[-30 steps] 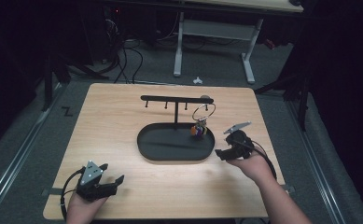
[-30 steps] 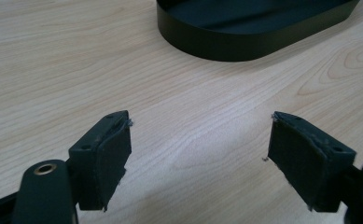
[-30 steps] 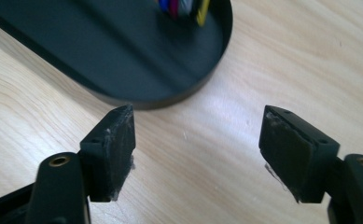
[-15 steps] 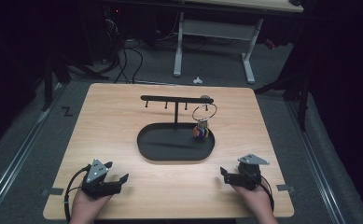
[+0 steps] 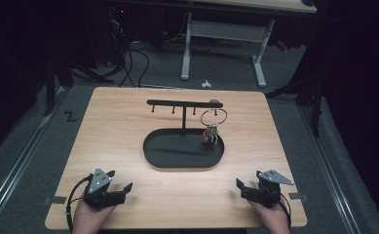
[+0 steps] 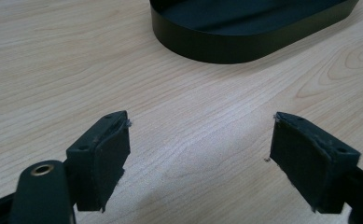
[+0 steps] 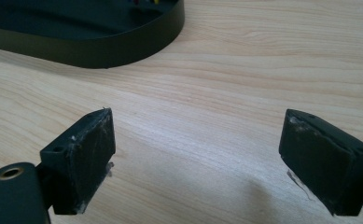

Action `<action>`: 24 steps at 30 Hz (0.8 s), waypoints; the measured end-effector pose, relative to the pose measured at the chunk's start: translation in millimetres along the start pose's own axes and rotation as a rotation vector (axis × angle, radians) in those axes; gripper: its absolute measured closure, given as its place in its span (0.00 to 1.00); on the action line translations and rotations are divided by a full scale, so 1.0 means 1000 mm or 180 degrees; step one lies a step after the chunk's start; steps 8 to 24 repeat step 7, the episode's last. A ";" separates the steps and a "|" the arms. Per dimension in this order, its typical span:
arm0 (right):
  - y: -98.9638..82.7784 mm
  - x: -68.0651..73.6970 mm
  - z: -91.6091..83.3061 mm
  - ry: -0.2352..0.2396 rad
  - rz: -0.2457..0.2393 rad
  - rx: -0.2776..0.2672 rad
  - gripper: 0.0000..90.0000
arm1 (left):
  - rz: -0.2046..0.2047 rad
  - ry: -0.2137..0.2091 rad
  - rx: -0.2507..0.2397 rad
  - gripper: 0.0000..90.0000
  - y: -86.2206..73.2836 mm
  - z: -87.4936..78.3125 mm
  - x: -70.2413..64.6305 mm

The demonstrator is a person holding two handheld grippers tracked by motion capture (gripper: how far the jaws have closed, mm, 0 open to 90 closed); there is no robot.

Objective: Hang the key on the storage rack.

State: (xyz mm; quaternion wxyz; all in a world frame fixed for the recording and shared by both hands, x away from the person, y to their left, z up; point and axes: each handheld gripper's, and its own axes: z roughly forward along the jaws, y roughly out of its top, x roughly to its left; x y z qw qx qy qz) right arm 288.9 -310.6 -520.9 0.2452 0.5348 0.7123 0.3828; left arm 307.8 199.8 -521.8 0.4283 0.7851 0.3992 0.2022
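A black oval tray (image 5: 154,148) with a T-shaped hook rack (image 5: 182,104) stands mid-table. From the rack's right end hangs a metal key ring (image 5: 213,117) with coloured keys (image 5: 210,137) dangling over the tray. My left gripper (image 5: 123,189) rests open near the front left edge, held by a hand. My right gripper (image 5: 240,186) rests open near the front right edge. In the left gripper view the jaws (image 6: 200,144) stand wide apart over bare wood, the tray's wall (image 6: 226,49) ahead. The right gripper view shows its open gripper (image 7: 198,154) and the tray's rim (image 7: 123,49) at upper left.
The wooden table (image 5: 119,126) has bare wood on all sides of the tray. Beyond its far edge stand a white desk frame (image 5: 221,34) and cables on a grey floor. A small white object (image 5: 206,84) lies on the floor behind the table.
My right gripper has drawn back from beside the tray and key ring to the front right edge. The key ring hangs on the rack. The left gripper barely moved.
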 end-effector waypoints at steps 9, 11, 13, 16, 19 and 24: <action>0.004 0.005 0.001 -0.0019 -0.0059 -0.0033 0.12 | 0.0004 -0.0013 -0.0025 0.22 -0.002 -0.005 0.004; 0.004 0.005 0.001 -0.0019 -0.0059 -0.0033 0.12 | 0.0004 -0.0013 -0.0025 0.22 -0.002 -0.005 0.004; 0.004 0.005 0.001 -0.0019 -0.0059 -0.0033 0.12 | 0.0004 -0.0013 -0.0025 0.22 -0.002 -0.005 0.004; 0.004 0.005 0.001 -0.0019 -0.0059 -0.0033 0.12 | 0.0004 -0.0013 -0.0025 0.22 -0.002 -0.005 0.004; 0.004 0.005 0.001 -0.0019 -0.0059 -0.0033 0.12 | 0.0004 -0.0013 -0.0025 0.22 -0.002 -0.005 0.004; 0.004 0.005 0.001 -0.0019 -0.0059 -0.0033 0.12 | 0.0004 -0.0013 -0.0025 0.22 -0.002 -0.005 0.004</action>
